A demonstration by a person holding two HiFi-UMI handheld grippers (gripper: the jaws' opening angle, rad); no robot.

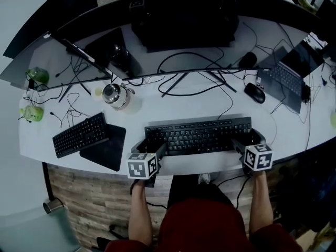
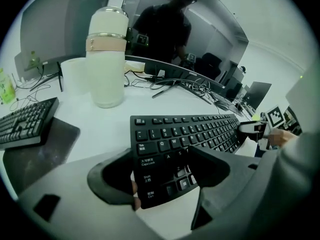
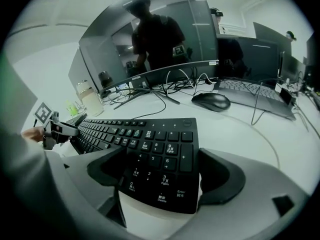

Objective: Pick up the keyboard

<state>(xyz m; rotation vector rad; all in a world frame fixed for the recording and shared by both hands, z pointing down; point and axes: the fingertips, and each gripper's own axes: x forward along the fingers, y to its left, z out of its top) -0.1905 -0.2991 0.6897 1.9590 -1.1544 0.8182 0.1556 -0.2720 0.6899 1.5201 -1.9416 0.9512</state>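
A black full-size keyboard lies near the front edge of the white desk, with its cable running back toward the monitor. My left gripper is at its front-left corner and my right gripper at its front-right corner. In the left gripper view the Shift/Ctrl end of the keyboard sits between the widely spread jaws of that gripper. In the right gripper view the number-pad end of the keyboard reaches deep between the equally spread jaws of that gripper. Neither pair visibly pinches it.
A second black keyboard rests on a dark mouse pad at the left. A metal-topped flask stands behind, a black mouse and a laptop at the right. A curved monitor and loose cables fill the back.
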